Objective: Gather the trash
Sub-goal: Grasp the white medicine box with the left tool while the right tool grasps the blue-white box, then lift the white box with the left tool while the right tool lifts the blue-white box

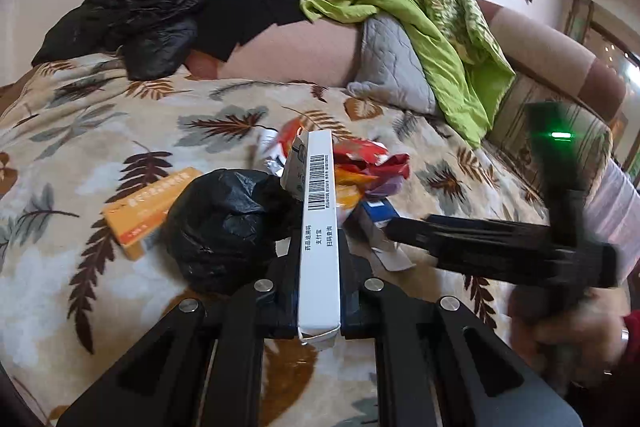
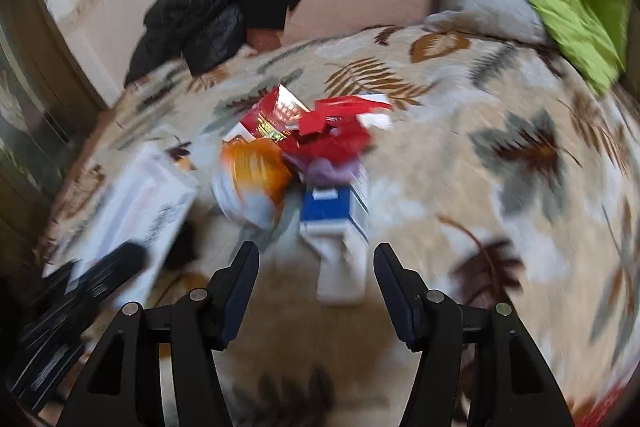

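**Right gripper lined up on blue-and-white carton, left already loaded**

My left gripper [image 1: 320, 291] is clamped on a long white box [image 1: 318, 227] with a barcode, its long axis running straight out along the fingers, over the leaf-print blanket [image 1: 80, 131].

My right gripper [image 2: 316, 287] is spread wide, nothing in it. The blue-and-white carton [image 2: 338, 227] lies dead ahead between the fingers, near end roughly level with the tips, long axis pointing away from me along the fingers. So the right is nearer, and I judge a short push forward, then a squeeze across the narrow width. The right view is motion-blurred, so contact is unclear.

Count, from both views:
- white box: 1, held
- blue-and-white carton: 1
- orange box [image 1: 150, 207]: 1, left of pile
- black bag [image 1: 224, 227]: 1, touching the held box's left side in view
- red and orange wrappers [image 2: 304, 135]: crumpled heap just beyond the carton, about 3, can't separate them
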Tool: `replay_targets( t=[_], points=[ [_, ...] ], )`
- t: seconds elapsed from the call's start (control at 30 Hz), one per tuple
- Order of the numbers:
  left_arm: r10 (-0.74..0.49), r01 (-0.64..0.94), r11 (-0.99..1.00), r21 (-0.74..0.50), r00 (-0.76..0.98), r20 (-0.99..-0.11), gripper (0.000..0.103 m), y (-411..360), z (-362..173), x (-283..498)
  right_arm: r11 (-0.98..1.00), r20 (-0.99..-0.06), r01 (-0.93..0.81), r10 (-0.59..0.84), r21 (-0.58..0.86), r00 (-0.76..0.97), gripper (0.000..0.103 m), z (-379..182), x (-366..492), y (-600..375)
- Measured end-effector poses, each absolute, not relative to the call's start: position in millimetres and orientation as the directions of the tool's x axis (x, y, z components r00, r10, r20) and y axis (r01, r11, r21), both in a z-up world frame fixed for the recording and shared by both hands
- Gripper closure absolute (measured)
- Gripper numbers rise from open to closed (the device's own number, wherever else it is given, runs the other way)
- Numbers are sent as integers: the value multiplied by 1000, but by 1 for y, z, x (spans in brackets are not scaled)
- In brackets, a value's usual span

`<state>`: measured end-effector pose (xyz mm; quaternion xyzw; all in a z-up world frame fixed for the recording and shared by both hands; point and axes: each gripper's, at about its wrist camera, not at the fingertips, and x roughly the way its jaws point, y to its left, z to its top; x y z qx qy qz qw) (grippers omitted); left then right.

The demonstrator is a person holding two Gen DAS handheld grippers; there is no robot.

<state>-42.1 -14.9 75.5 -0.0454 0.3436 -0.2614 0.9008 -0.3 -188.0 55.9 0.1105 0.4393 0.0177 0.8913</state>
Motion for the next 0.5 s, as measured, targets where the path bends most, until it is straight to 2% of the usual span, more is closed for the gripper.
replay_targets(
  t=[0.1, 0.17, 0.2, 0.5],
  points=[
    [-510, 434, 856, -280, 628, -588, 91, -7, 77, -40, 985, -813, 81, 76, 150, 578, 40, 37, 30, -180],
    [-504, 430, 860, -274, 634, -587, 91, -5, 77, -39, 987, -826, 107, 38, 119, 562, 64, 27, 37, -180],
    [-502, 429, 861, -273, 634, -588, 91, -4, 77, -39, 984, -827, 108, 57, 141, 560, 67, 25, 37, -182],
    [-518, 427, 854, -299, 628, -581, 91, -1, 79, -40, 952, -767, 64, 201, 300, 610, 67, 56, -36, -182]
  ],
)
